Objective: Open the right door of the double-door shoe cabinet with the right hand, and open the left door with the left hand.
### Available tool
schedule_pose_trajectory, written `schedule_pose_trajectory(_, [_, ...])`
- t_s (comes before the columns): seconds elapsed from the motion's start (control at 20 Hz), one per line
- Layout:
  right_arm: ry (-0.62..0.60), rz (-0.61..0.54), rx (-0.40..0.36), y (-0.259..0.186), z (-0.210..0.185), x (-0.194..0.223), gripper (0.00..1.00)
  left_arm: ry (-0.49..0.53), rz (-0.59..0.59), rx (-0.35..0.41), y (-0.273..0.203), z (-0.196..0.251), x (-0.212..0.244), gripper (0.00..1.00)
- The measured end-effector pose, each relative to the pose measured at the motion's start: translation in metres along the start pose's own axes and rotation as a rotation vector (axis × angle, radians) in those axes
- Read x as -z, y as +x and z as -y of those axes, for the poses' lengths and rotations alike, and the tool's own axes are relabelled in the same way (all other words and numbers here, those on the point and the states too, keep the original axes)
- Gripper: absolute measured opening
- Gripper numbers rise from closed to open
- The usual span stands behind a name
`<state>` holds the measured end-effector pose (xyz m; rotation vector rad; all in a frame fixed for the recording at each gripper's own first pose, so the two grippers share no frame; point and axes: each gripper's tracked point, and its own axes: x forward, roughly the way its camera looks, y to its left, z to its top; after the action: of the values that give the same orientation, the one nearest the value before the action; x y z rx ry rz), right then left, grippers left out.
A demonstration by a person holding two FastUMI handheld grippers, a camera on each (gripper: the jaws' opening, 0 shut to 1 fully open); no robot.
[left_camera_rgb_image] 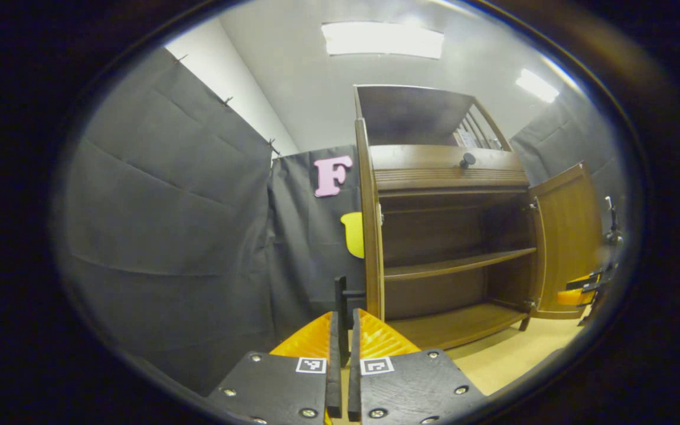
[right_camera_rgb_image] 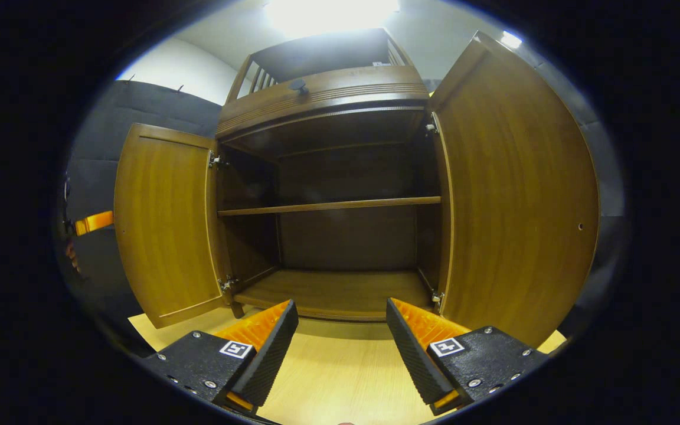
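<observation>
- You have a pale wooden floor (right_camera_rgb_image: 340, 378) under the whole scene.
- The brown shoe cabinet (right_camera_rgb_image: 328, 88) stands directly on it; you can see one short leg (right_camera_rgb_image: 236, 309) touching the floor at its front corner.
- Both cabinet shelves look bare.

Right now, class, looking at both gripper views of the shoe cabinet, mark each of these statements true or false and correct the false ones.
1. Both cabinet doors stand open. True: the left door and the right door are swung out.
2. Shoes sit on the middle shelf. False: the shelf is bare.
3. The right claw is shut on the door. False: its jaws are spread, holding nothing.
4. The left claw has its jaws nearly together. True.
5. A round knob sits on the drawer front above the shelves. True.
</observation>
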<state>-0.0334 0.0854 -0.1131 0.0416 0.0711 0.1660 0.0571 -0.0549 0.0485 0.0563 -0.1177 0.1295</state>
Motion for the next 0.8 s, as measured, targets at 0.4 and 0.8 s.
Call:
schedule_pose_trajectory(0.4, [0.006,0.082,0.035,-0.021,0.028,-0.037,0.92,-0.057,0.047,-0.008,-0.004,0.055,-0.013,0.23])
schedule_pose_trajectory(0.8, [0.004,0.123,0.046,-0.043,0.034,-0.056,0.93,-0.052,0.063,0.035,0.004,0.101,-0.02,0.94])
